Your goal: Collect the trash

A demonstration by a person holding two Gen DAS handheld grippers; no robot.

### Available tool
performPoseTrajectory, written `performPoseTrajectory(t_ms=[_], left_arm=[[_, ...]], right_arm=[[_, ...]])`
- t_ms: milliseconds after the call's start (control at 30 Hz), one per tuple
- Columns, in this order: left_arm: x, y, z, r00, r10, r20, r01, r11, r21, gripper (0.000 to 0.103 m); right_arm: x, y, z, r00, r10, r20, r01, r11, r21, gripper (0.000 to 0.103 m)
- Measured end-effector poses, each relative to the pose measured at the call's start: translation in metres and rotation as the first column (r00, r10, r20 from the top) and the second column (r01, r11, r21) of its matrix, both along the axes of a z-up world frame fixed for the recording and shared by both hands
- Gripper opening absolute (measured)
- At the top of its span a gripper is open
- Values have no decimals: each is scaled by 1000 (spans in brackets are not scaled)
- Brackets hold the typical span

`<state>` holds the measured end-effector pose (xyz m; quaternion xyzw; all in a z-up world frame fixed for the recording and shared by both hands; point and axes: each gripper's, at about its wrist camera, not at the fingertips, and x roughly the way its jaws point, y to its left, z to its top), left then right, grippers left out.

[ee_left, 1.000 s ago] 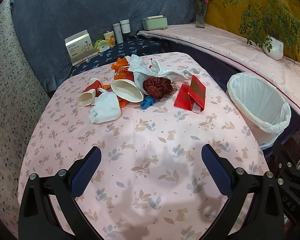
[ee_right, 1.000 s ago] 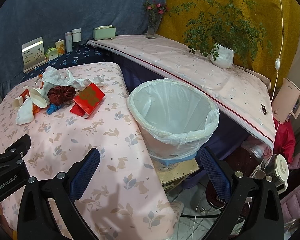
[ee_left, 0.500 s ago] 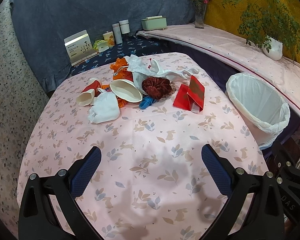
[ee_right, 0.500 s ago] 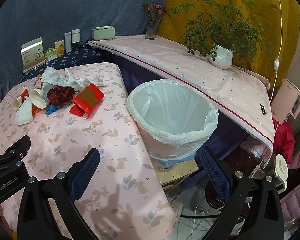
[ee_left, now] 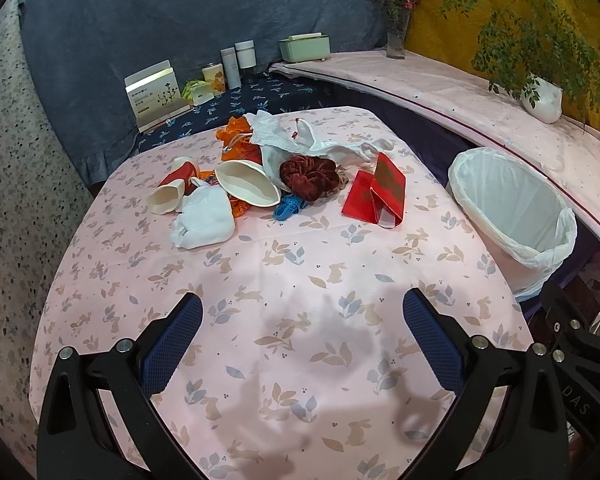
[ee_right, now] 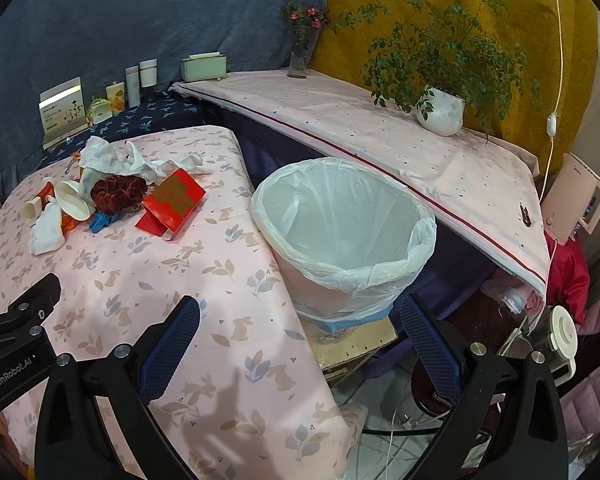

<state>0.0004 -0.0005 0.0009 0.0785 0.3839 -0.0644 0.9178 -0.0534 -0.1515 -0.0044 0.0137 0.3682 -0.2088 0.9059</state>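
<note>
A pile of trash lies at the far side of the pink table [ee_left: 284, 280]: a red folded envelope [ee_left: 376, 194], a dark red scrunchie [ee_left: 309, 174], a white paper bowl [ee_left: 247, 188], a crumpled white tissue [ee_left: 202, 219], a paper cup [ee_left: 167, 198], a blue clip [ee_left: 286, 208], orange wrapping [ee_left: 236, 136] and a white plastic bag [ee_left: 296, 136]. The white-lined bin [ee_right: 340, 232] stands off the table's right edge. My left gripper [ee_left: 302, 336] is open and empty above the near table. My right gripper [ee_right: 300, 336] is open and empty, near the bin.
A shelf along the back holds a card stand [ee_left: 156, 94], bottles [ee_left: 238, 60] and a green box [ee_left: 304, 48]. A long pink-covered ledge [ee_right: 380, 128] carries a flower vase [ee_right: 300, 52] and a potted plant [ee_right: 440, 110]. Clutter and cables lie on the floor at right [ee_right: 520, 320].
Both views have shifted very slightly; the trash pile and bin sit a touch lower and closer. Nothing was grasped or moved.
</note>
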Motion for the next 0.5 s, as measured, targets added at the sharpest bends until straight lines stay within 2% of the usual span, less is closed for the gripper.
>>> performPoseTrajectory(t_ms=[500], left_arm=[[14, 14, -7, 1000, 13, -5, -13, 999, -47, 96]], right_arm=[[17, 9, 0, 1000, 10, 7, -10, 1000, 8, 96]])
